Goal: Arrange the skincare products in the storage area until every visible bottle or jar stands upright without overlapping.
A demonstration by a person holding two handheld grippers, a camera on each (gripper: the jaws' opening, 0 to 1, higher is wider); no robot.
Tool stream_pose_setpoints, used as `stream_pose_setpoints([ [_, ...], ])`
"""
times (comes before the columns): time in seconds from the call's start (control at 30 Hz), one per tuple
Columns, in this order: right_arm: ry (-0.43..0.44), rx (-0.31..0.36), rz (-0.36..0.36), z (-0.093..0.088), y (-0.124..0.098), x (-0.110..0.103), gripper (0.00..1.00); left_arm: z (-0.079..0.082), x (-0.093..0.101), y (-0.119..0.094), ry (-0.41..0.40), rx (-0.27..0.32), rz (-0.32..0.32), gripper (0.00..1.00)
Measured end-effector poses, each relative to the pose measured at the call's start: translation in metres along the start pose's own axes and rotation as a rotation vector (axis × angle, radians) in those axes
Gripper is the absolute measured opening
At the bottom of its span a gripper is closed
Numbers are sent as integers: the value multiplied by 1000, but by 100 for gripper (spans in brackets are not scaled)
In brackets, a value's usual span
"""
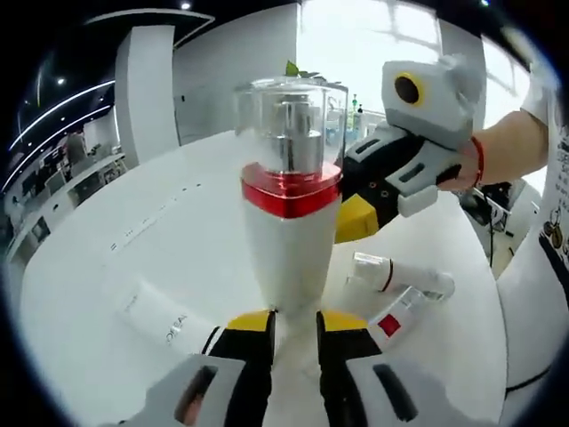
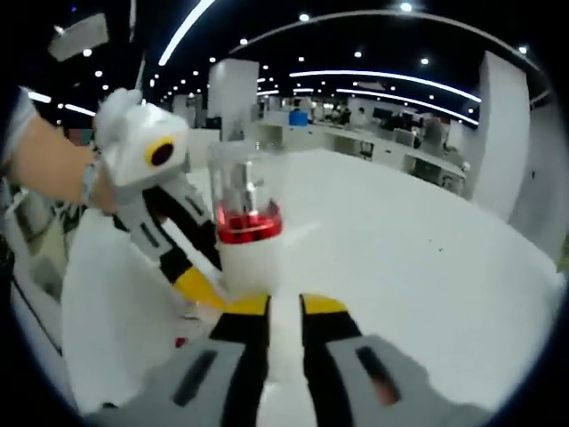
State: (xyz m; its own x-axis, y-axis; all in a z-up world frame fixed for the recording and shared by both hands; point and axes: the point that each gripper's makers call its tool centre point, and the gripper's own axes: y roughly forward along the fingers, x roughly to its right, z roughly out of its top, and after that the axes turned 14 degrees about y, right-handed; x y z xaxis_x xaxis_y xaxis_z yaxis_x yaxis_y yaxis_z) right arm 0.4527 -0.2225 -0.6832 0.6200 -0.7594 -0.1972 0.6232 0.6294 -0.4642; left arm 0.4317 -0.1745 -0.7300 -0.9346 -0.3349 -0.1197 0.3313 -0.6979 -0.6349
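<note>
A white bottle point(image 1: 292, 240) with a red band and a clear cap stands upright on the white table point(image 1: 133, 249). My left gripper point(image 1: 297, 322) is shut on its narrow base, one yellow-tipped jaw on each side. My right gripper point(image 1: 356, 218) comes in from the right, its yellow tip against the bottle's side just below the red band. In the right gripper view the same bottle point(image 2: 246, 236) stands just beyond my right gripper point(image 2: 284, 307), whose jaws are nearly together with bare table between them. The left gripper point(image 2: 203, 289) reaches the bottle's base from the left.
A white tube point(image 1: 164, 322) lies flat at the lower left of the bottle. Another white tube with a red ring point(image 1: 402, 274) and a white item with a red label point(image 1: 393, 322) lie flat to the right. A person's hand point(image 1: 502, 147) holds the right gripper.
</note>
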Motion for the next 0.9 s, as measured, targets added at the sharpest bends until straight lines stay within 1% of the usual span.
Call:
stream_pose_setpoints([
  [0.1,53,5,6,-5,-6,-4,21,-1,0,1,-7,3,17,17],
  [0.17,82,16,28,-5,-7,-13,21,0,2,3,1,6,24,17],
  [0.23,104,29,31,-3,-6,-20,21,3,2,5,1,9,32,17],
  [0.3,104,36,27,-2,-4,-26,21,4,1,6,-4,-2,51,17],
  [0.37,94,28,41,-3,0,-30,22,4,3,6,-15,-2,59,17],
  [0.43,79,17,29,-7,1,-26,22,4,4,6,-14,-8,73,17],
  [0.5,98,13,39,-7,2,-23,21,3,4,6,-4,-7,85,17],
  [0.6,109,10,58,-8,4,-21,20,3,3,5,-22,-5,93,16],
  [0.7,73,-14,71,-12,8,-20,20,3,5,5,-34,-3,102,16],
  [0.77,68,-27,82,-12,9,-20,20,2,7,4,-28,-2,114,16],
  [0.87,62,-36,119,-12,10,-20,20,1,7,4,-50,5,122,16],
  [0.9,64,-40,130,-11,10,-20,20,1,7,3,-74,13,125,16],
])
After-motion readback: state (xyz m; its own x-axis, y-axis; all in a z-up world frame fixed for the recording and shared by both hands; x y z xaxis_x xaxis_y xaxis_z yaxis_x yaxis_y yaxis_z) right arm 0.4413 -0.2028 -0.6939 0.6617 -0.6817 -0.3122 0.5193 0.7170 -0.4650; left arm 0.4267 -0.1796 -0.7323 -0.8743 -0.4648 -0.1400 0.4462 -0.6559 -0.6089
